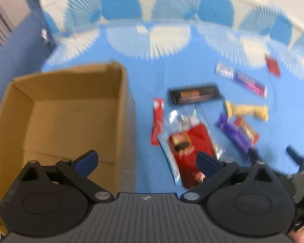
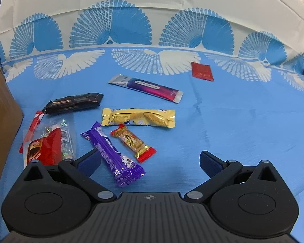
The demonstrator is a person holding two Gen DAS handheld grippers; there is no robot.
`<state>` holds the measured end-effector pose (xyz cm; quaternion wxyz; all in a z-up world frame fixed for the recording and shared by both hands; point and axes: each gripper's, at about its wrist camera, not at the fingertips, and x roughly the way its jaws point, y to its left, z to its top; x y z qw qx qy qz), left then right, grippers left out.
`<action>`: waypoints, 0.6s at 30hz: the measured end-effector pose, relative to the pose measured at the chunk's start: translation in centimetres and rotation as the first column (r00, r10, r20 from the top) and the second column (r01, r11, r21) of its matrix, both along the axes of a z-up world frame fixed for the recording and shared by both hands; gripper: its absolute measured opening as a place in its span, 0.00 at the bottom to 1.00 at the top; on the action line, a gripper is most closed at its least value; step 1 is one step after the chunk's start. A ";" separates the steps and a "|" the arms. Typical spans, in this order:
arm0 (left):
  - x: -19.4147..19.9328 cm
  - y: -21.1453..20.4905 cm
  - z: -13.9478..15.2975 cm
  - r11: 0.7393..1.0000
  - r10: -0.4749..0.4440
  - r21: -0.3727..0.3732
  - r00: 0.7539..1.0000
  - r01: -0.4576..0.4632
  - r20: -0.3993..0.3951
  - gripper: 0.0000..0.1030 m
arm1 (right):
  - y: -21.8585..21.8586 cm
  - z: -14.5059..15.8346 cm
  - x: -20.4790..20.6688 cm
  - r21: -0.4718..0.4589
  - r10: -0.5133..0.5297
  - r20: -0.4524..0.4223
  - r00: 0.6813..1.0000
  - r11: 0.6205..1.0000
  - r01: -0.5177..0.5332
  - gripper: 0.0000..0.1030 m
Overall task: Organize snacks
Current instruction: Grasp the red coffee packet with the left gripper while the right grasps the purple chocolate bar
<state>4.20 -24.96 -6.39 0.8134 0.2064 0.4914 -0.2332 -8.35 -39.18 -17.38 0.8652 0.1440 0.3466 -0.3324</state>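
Cardboard box (image 1: 71,109) stands open-topped and empty on the blue patterned cloth (image 2: 233,121) covering the table, at the left of the left wrist view. All snacks lie loose on the cloth to the right of the box; none is inside it.

Left gripper (image 1: 147,162): jaws spread wide, holding nothing, straddling the right wall of the box. Right gripper (image 2: 150,162): jaws likewise released and empty, with the purple bar (image 2: 113,158) lying between them.

Item positions, right wrist view:
- Red packet in a clear bag (image 2: 48,147), nearest the box, overlapping a thin red stick pack (image 2: 33,125).
- Black bar (image 2: 75,102), just beyond these.
- Yellow bar (image 2: 139,117), centre.
- Small gold-and-red bar (image 2: 132,142), just beside the purple bar.
- Silver-and-magenta stick (image 2: 146,88), farther back.
- Red sachet (image 2: 202,71), farthest, well apart from the rest.

Handling, as judged: all items appear light, in thin, glossy film wrappers that will likely slip and crumple. Grip each bar across its narrow width at mid-length, where the contents give stiffness; avoid the crimped ends. The clear bag is soft and will probably sag; take it over the red packet inside. The left wrist view is blurred, so fine detail there is uncertain.
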 end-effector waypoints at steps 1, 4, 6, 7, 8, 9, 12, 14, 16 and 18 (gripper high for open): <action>0.0 0.5 0.7 0.999 -0.002 -0.044 1.000 0.002 0.004 1.00 | 0.1 -0.1 0.1 0.005 0.005 0.010 1.000 1.000 -0.005 1.00; -0.3 -0.5 0.9 0.991 -0.067 -0.121 0.995 0.057 -0.080 1.00 | 0.2 -0.4 0.7 0.017 0.041 0.010 0.999 0.999 -0.041 1.00; -0.5 -2.4 -0.7 0.992 -0.111 -0.075 0.982 0.100 -0.154 1.00 | 0.4 -0.7 1.2 0.013 0.061 -0.002 0.998 0.998 -0.061 1.00; -0.7 -3.4 -1.8 0.990 -0.139 -0.062 0.973 0.130 -0.183 1.00 | 0.5 -0.8 1.3 0.012 0.076 -0.001 0.997 0.997 -0.076 1.00; -0.9 -4.3 -2.9 0.988 -0.155 -0.040 0.967 0.150 -0.201 1.00 | 0.5 -1.0 1.4 0.010 0.085 -0.001 0.996 0.996 -0.085 1.00; -1.0 -5.2 -4.3 0.987 -0.158 -0.006 0.964 0.161 -0.213 1.00 | 0.4 -1.2 1.6 0.008 0.089 -0.007 0.996 0.996 -0.089 1.00; -0.7 -6.4 -7.4 0.988 -0.135 0.053 0.970 0.148 -0.200 1.00 | 0.2 -2.1 2.2 0.006 0.108 -0.045 0.993 0.994 -0.107 1.00; 0.4 -7.1 -9.4 0.984 -0.093 0.127 0.973 0.122 -0.213 1.00 | 0.3 -2.6 2.5 -0.001 0.132 -0.051 0.990 0.991 -0.132 1.00; 1.4 -7.0 -10.3 0.988 -0.065 0.119 0.966 0.097 -0.250 1.00 | 0.3 -3.0 2.8 -0.006 0.158 -0.055 0.986 0.987 -0.159 1.00; 2.2 -7.3 -11.3 0.986 -0.057 0.134 0.964 0.095 -0.259 1.00 | 0.2 -3.3 3.1 -0.021 0.171 -0.041 0.984 0.985 -0.172 1.00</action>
